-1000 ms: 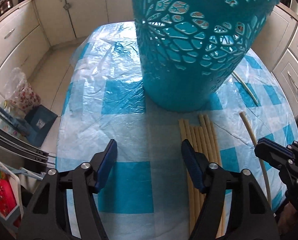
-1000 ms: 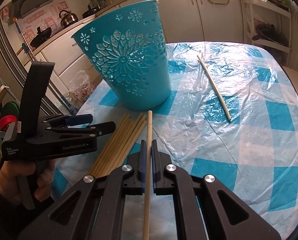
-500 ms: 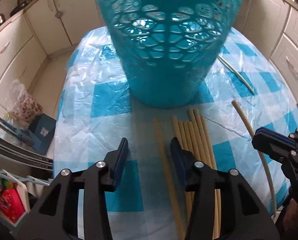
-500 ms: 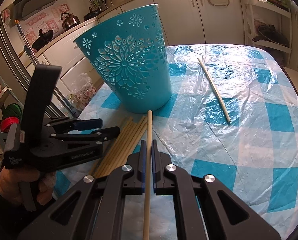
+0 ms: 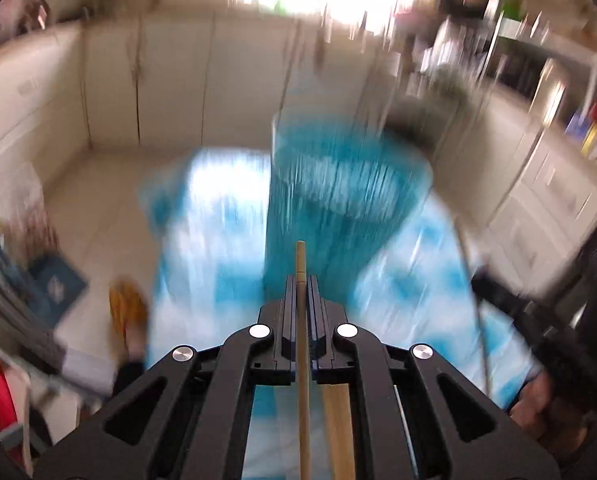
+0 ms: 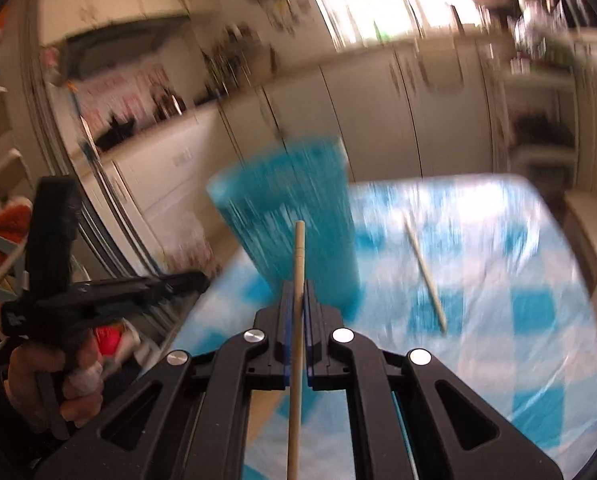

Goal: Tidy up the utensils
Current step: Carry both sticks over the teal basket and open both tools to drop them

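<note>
Each tool is pinching one stick: the left tool [image 5: 301,292] grips a tan chopstick [image 5: 301,344] and the right tool [image 6: 298,300] a paler chopstick [image 6: 297,312], both clear of the worktop [image 6: 538,280]. This looks like the carrying step. Next, each tip must go over the rim of the blue basket [image 6: 290,216] just ahead before letting go; one more stick [image 6: 424,276] lies on the worktop.

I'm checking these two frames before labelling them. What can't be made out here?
- Basket: both views, motion blur hides its pattern and inside.
- Left chopstick: rear end cut off by the bottom edge.
- Right chopstick: likewise.
- Chopstick pile: left view, the gripper frame hides most; count unknowable.
</note>
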`<state>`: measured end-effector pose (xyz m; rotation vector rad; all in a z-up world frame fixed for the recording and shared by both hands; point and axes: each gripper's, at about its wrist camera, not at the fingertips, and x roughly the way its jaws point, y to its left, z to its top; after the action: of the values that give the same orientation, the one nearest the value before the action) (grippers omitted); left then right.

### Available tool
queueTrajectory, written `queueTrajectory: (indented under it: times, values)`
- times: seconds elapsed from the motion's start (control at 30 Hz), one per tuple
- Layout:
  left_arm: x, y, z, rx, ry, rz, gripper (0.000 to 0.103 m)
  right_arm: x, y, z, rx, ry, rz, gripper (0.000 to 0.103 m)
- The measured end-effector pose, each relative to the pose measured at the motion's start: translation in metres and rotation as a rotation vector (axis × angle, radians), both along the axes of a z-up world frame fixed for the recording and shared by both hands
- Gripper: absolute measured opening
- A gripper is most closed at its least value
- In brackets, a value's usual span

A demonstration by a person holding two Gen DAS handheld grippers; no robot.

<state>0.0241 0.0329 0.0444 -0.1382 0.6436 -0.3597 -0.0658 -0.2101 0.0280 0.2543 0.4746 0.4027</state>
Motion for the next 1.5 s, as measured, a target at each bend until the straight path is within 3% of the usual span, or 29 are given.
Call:
queueTrajectory:
  times: [0.1,0.17,0.27,0.37,0.43,0.6,0.8,0.97,1.27,1.4,1.5]
  values:
    - [-0.009,0.004,0.055,-0.085,-0.224,0.035,0.005,-0.01,0.007,0.036,0.024,-0.153,-0.023,0.006]
    - [-0.005,0.002,0.08,-0.139,-0.324,0.061,0.005,-0.011,0.01,0.051,0.039,-0.215,-0.044,0.006]
    - [0.004,-0.008,0.108,-0.19,-0.482,0.126,0.005,-0.016,0.011,0.071,0.057,-0.297,-0.085,0.006]
    - [0.027,-0.019,0.122,-0.247,-0.586,0.2,0.005,-0.021,0.006,0.081,0.063,-0.338,-0.117,0.006]
    - [0.052,-0.025,0.122,-0.243,-0.587,0.234,0.005,-0.025,0.0,0.083,0.066,-0.356,-0.142,0.006]
    - [0.094,-0.044,0.094,-0.193,-0.502,0.25,0.005,-0.019,-0.016,0.085,0.12,-0.381,-0.207,0.006]
    - [0.101,-0.05,0.053,-0.062,-0.424,0.224,0.005,-0.004,-0.025,0.091,0.216,-0.43,-0.221,0.006]
    - [0.092,-0.048,0.027,0.002,-0.348,0.191,0.005,0.003,-0.036,0.093,0.329,-0.454,-0.244,0.006]
    - [0.058,-0.013,0.038,-0.09,-0.338,0.24,0.016,0.032,-0.032,0.09,0.452,-0.535,-0.294,0.006]
    - [0.029,0.0,0.054,-0.137,-0.41,0.274,0.021,0.053,-0.022,0.082,0.453,-0.57,-0.297,0.006]
    - [0.013,0.002,0.063,-0.157,-0.452,0.286,0.026,0.071,-0.013,0.067,0.414,-0.547,-0.306,0.006]
